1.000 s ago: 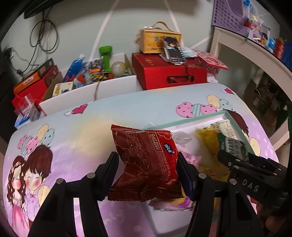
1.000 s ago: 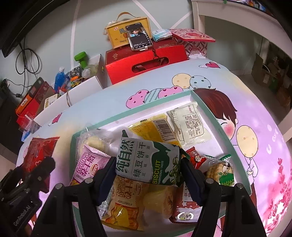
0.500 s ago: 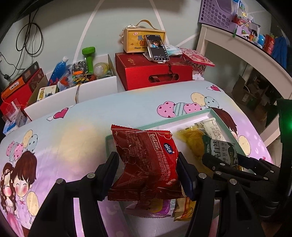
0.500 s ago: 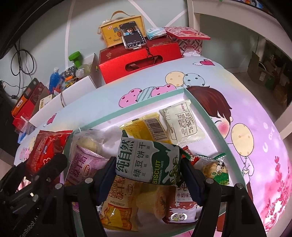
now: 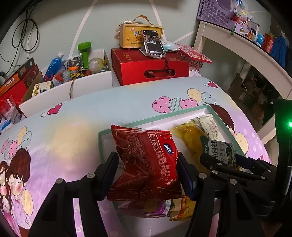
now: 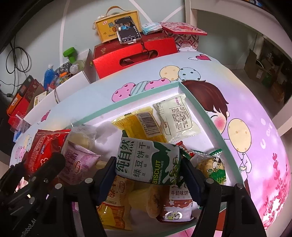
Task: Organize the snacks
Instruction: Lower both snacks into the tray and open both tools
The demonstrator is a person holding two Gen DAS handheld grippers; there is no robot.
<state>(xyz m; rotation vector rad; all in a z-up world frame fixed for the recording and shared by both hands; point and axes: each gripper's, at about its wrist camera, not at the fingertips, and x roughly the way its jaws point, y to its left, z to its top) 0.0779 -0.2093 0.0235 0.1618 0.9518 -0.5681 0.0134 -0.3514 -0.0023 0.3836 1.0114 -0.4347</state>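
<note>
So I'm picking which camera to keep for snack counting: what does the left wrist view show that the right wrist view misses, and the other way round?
Only the left wrist view: the purple perforated plastic basket on the white shelf, and the "nice" front of the red foil snack packet clamped in the left claw.

Only the right wrist view: the purple-and-white snack pouch and cartoon-printed cookie packet low in the tray.

Both: the green-rimmed white tray, the green-and-white biscuit packet in the right claw, and the yellow barcoded packet.
</note>
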